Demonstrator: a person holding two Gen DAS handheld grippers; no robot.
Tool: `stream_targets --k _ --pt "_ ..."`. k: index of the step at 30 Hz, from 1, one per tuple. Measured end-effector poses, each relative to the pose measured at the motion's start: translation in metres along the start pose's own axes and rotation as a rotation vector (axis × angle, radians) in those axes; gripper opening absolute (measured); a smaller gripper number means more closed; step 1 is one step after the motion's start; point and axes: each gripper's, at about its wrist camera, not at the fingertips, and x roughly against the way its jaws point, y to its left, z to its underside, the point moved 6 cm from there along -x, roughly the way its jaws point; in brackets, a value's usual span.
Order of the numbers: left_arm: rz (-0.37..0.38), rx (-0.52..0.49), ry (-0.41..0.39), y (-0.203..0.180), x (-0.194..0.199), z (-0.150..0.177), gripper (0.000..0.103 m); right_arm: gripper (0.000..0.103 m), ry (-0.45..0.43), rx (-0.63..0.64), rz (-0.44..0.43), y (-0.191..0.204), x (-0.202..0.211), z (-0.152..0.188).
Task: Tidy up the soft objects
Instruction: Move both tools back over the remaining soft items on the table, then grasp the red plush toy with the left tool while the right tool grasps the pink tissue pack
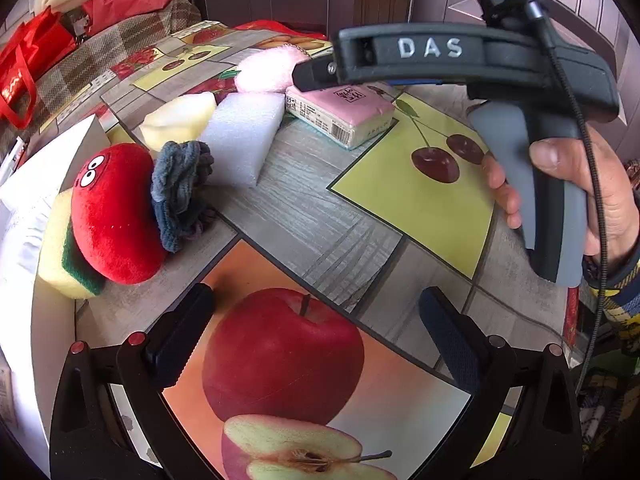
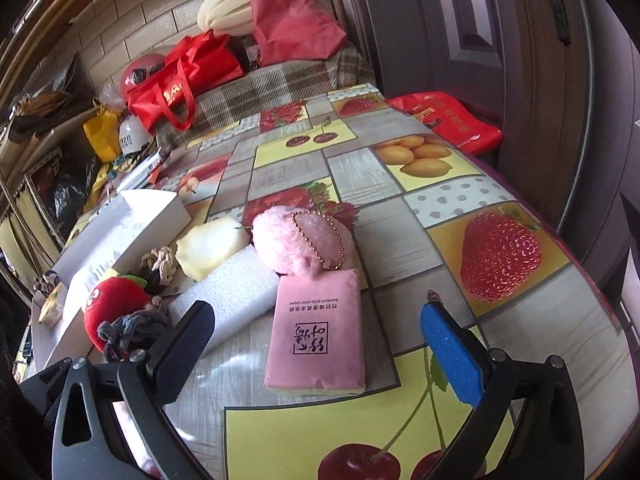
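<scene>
Both tools are empty. The left hand-held gripper (image 1: pixel 316 340) hovers with its jaws spread wide over the apple print on the bench (image 1: pixel 400 200). The right hand-held gripper (image 2: pixel 320 344) is likewise spread wide, its jaws flanking the near end of the pink tissue pack (image 2: pixel 316 332) without touching it.

Location of the soft objects: all lie in one cluster on the bench.
- Pink tissue pack: flat, nearest the right tool.
- Pink plush pouch (image 2: pixel 302 242) with a bead chain: touching the far end of the pack.
- White foam block (image 2: pixel 236 292): just beside the pack, on its left.
- Pale yellow foam piece (image 2: pixel 208 248): behind the foam block.
- Red plush toy (image 1: pixel 116 212): leaning on a yellow-and-green sponge (image 1: pixel 68 256).
- Blue-grey knitted cloth (image 1: pixel 180 188): bunched against the toy.
- A white box (image 2: pixel 132 220) stands behind the cluster; its role as a receptacle cannot be confirmed.

Handling estimate: every item appears light and compressible. The tissue pack has a smooth wrapper and may slip; grip it across its short width near the middle with moderate squeeze. Foam yields and springs back; close well past first contact. Take the pouch by its body, not the chain.
</scene>
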Motion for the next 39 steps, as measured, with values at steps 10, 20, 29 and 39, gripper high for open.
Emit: stream_targets --k 10,20,29,39 --pt "-0.127 0.206 -0.248 0.060 0.062 -0.019 0.103 0.081 0.141 0.102 -0.017 0.019 -0.030 0.009" --pt "-0.383 0.160 -0.268 0.086 0.057 -0.052 0.103 0.078 0.130 0.068 -0.054 0.014 -0.027 0.009" --pt "-0.426 0.149 -0.215 0.099 0.044 -0.044 0.095 0.078 0.129 0.062 -0.060 0.014 -0.027 0.008" --pt "-0.351 -0.023 -0.175 0.048 0.020 -0.040 0.063 0.063 0.127 0.060 -0.071 0.016 -0.027 0.007"
